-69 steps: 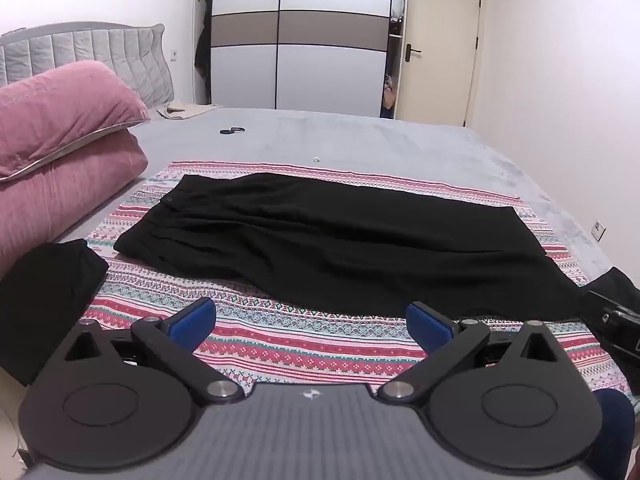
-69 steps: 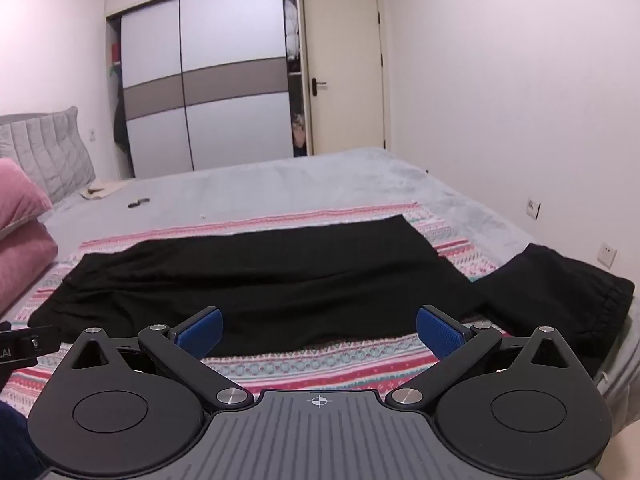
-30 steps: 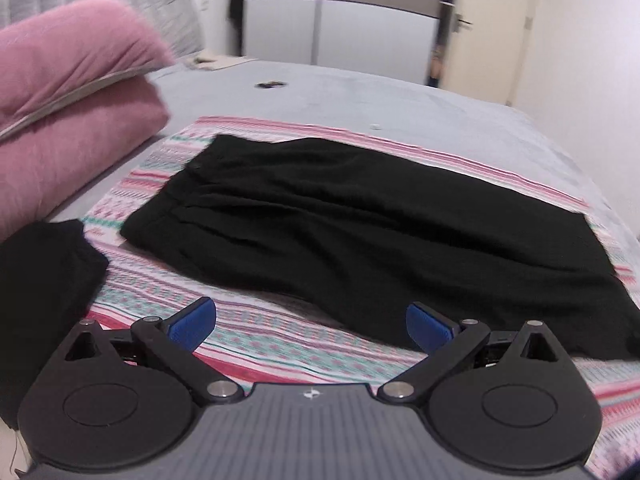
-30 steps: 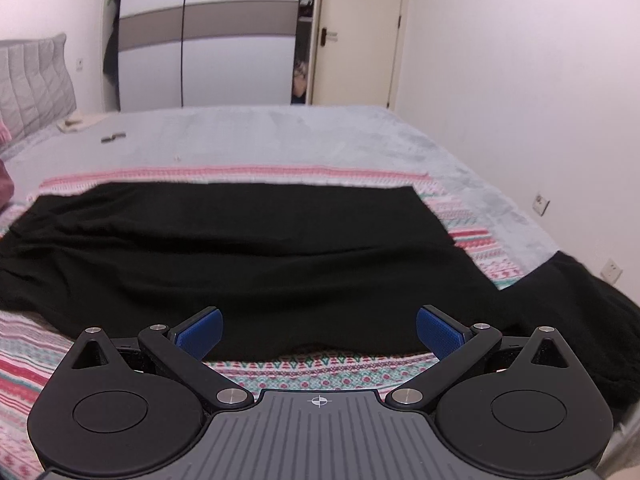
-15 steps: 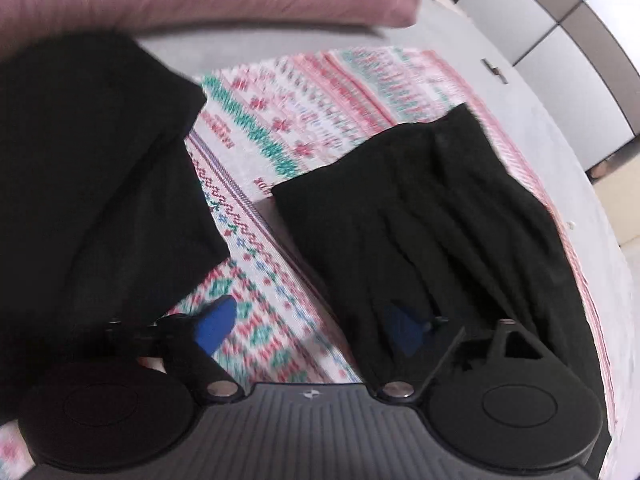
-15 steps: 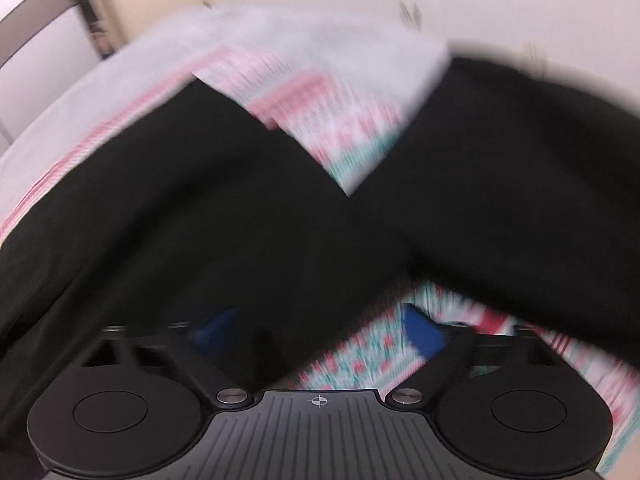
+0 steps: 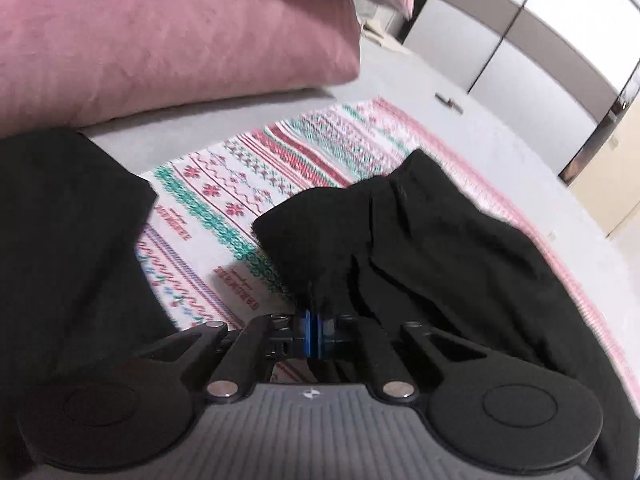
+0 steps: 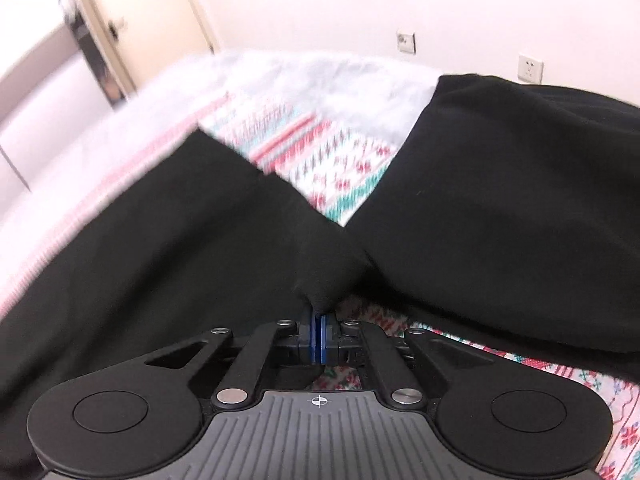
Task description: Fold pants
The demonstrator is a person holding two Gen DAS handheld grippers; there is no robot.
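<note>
Left wrist view: left tool [image 7: 313, 334] has just clamped the black pants [image 7: 420, 232] waistband; right tool [image 8: 319, 338] has just pinched their hem, ready to fold.

The black pants [image 7: 432, 240] lie spread across the patterned blanket [image 7: 248, 176], their fabric wrinkled. The waist end is bunched and rumpled near the blanket's pillow-side edge; the leg end [image 8: 168, 232] reaches toward its opposite edge
</note>
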